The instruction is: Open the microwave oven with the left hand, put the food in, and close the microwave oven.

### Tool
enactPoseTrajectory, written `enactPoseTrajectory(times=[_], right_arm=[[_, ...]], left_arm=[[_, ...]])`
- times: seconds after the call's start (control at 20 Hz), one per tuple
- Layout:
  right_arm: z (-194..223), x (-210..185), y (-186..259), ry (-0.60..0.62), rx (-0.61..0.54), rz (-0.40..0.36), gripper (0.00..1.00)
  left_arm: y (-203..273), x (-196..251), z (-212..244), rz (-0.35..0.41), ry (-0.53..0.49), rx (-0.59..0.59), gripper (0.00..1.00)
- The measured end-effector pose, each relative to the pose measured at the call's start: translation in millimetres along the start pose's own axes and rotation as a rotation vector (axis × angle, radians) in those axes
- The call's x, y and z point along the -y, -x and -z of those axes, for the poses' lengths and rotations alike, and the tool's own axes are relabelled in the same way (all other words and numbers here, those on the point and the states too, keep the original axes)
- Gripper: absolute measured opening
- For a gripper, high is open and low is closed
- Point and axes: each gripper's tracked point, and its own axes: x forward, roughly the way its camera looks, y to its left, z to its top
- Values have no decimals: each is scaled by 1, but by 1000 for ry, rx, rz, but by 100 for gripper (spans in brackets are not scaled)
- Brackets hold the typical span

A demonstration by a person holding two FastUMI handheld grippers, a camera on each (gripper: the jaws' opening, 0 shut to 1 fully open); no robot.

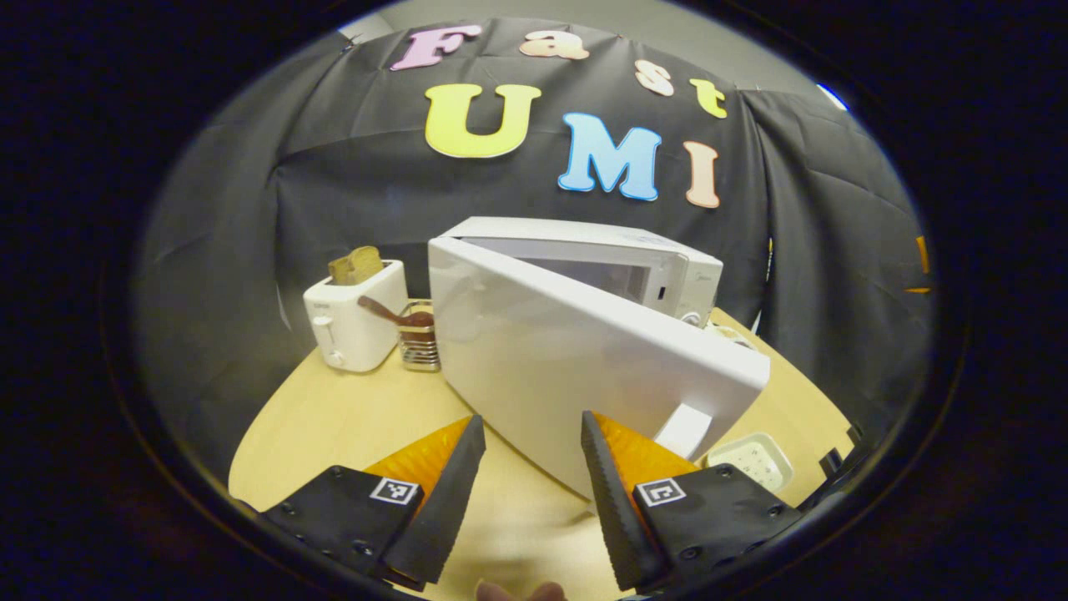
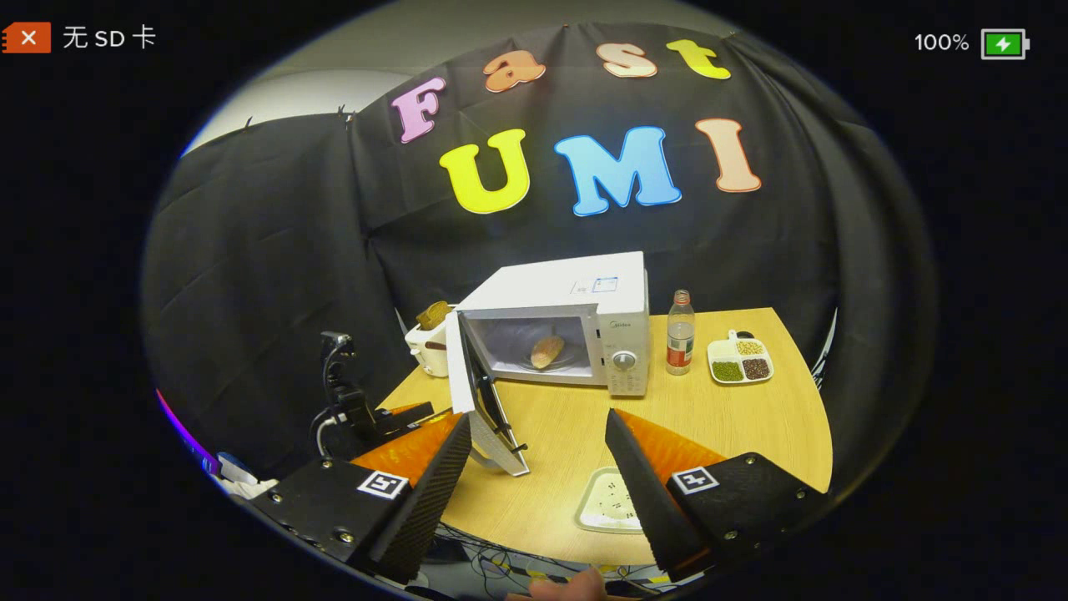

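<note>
The white microwave (image 2: 613, 288) stands at the back of the wooden table (image 2: 734, 434) with its door (image 2: 467, 371) swung wide open to the left. A brown bread roll (image 2: 546, 351) lies on the plate inside the cavity. In the left gripper view the door's outer face (image 1: 567, 359) fills the middle, its handle (image 1: 684, 430) at the right end. My left gripper (image 1: 532, 438) is open just in front of that face, holding nothing; in the right gripper view the left gripper (image 2: 421, 411) sits behind the door's free edge. My right gripper (image 2: 538, 438) hangs open and empty over the table's front.
A white toaster (image 1: 355, 321) holding toast and a metal utensil rack (image 1: 417, 338) stand left of the microwave. Right of it are a bottle (image 2: 680, 334) and a divided dish of beans (image 2: 738, 359). A flat white object (image 2: 609, 501) lies near the front edge.
</note>
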Motion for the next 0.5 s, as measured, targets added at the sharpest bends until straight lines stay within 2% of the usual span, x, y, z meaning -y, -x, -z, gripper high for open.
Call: enactPoseTrajectory(times=[0.1,0.15,0.2,0.25,0.3,0.4,0.45,0.5], right_arm=[[-1,17,-3,-1,-12,-5,99],[-3,26,-5,3,-14,-2,99],[-5,36,-7,4,-17,2,99],[-6,43,-9,-5,-22,3,99],[-6,49,-11,-15,-26,2,99],[-6,62,-12,-16,-38,6,99],[-7,68,-13,-12,-41,9,99],[-5,74,-14,-12,-49,12,99]], left_arm=[[-21,16,-9,0,-14,3,80],[-31,24,-14,0,-18,5,85],[-42,32,-18,2,-18,7,74],[-51,39,-21,4,-17,8,85],[-61,47,-25,7,-13,12,85],[-81,58,-34,5,-11,24,75],[-92,64,-38,6,-11,29,85],[-103,70,-42,10,-11,31,80]])
